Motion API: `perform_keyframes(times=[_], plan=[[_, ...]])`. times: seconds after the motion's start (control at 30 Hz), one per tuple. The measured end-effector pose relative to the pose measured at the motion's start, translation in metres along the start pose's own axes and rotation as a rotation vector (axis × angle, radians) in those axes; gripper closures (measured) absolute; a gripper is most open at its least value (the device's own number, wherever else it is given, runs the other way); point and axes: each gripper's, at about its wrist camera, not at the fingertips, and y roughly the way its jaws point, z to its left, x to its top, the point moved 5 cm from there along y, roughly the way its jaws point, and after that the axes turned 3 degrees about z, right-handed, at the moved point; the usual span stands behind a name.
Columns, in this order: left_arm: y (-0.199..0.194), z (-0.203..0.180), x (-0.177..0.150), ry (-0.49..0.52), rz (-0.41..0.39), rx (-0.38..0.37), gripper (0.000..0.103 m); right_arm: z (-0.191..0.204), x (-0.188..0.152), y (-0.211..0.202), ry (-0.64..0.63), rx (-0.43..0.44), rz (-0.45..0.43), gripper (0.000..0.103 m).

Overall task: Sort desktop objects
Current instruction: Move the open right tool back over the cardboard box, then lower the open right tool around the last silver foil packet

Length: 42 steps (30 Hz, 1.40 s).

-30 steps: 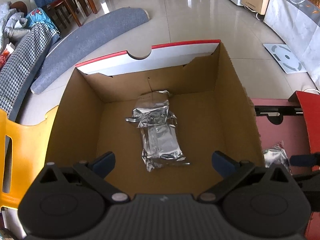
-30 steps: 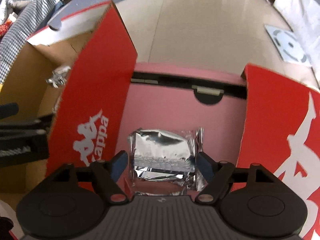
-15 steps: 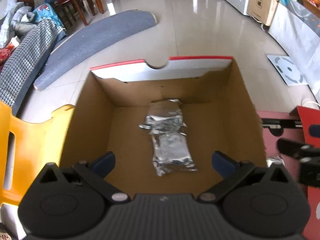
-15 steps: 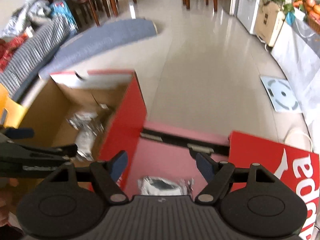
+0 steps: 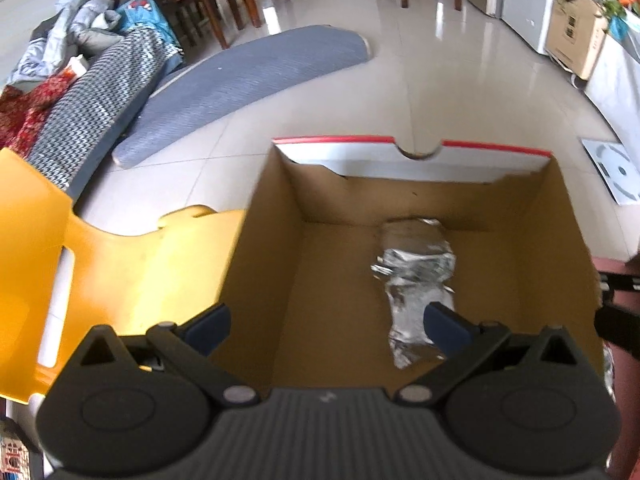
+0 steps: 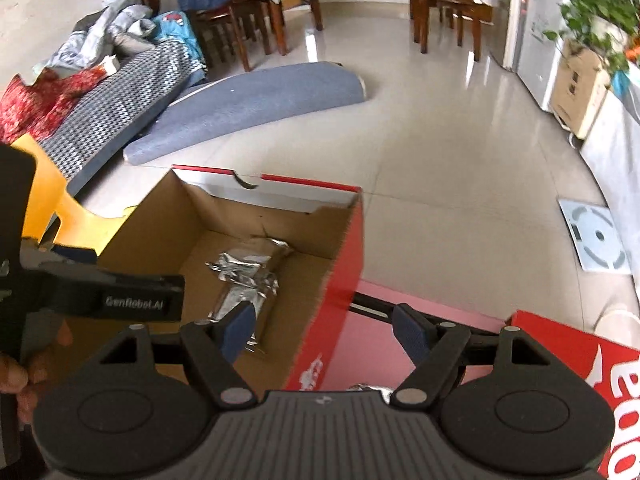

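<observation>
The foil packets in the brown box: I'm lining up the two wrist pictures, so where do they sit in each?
Left wrist: the foil packets lie right of centre on the brown box floor, the near end behind the left gripper's right fingertip.
Right wrist: the packets lie left of centre, above the right gripper's left fingertip.
Shared landmark: the box's white, red-edged end flap with its notch.

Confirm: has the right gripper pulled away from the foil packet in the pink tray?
Yes. The right gripper has risen and backed off; only a sliver of the foil packet shows, against the pink tray.
</observation>
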Motion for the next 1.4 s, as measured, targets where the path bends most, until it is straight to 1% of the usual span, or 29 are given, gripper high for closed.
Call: perform_keyframes(times=[0.07, 0.17, 0.37, 0.53, 0.67, 0.83, 0.93, 1.13, 1.23, 1.4], plan=[[0.0, 0.006, 0.001, -0.01, -0.003, 0.011, 0.0, 0.007, 0.001, 0.001, -0.016, 0.011, -0.002, 0.027], [0.002, 0.011, 0.003, -0.014, 0.003, 0.008, 0.0, 0.019, 0.002, 0.006, -0.034, 0.031, 0.007, 0.027], [0.004, 0.019, 0.005, 0.005, -0.002, 0.036, 0.0, 0.038, 0.002, 0.015, -0.05, 0.066, 0.035, 0.027], [0.006, 0.021, 0.005, 0.017, 0.007, 0.01, 0.0, 0.05, 0.001, 0.025, -0.047, 0.083, 0.06, 0.027], [0.006, 0.024, 0.006, 0.033, 0.001, 0.016, 0.0, 0.059, 0.001, 0.033, -0.064, 0.075, 0.07, 0.027], [0.009, 0.031, 0.01, 0.024, 0.007, 0.005, 0.0, 0.069, 0.0, 0.045, -0.066, 0.075, 0.097, 0.027], [0.012, 0.035, 0.014, 0.022, 0.01, 0.01, 0.0, 0.073, -0.001, 0.057, -0.064, 0.064, 0.125, 0.027], [0.025, 0.038, 0.021, 0.04, 0.026, 0.016, 0.0, 0.074, -0.005, 0.079, -0.019, 0.042, 0.193, 0.027], [0.029, 0.038, 0.023, 0.061, 0.038, 0.014, 0.0, 0.077, -0.003, 0.084, -0.016, 0.023, 0.191, 0.023], [0.034, 0.043, 0.031, 0.077, 0.019, 0.041, 0.0, 0.084, -0.001, 0.092, -0.037, -0.025, 0.189, 0.018]])
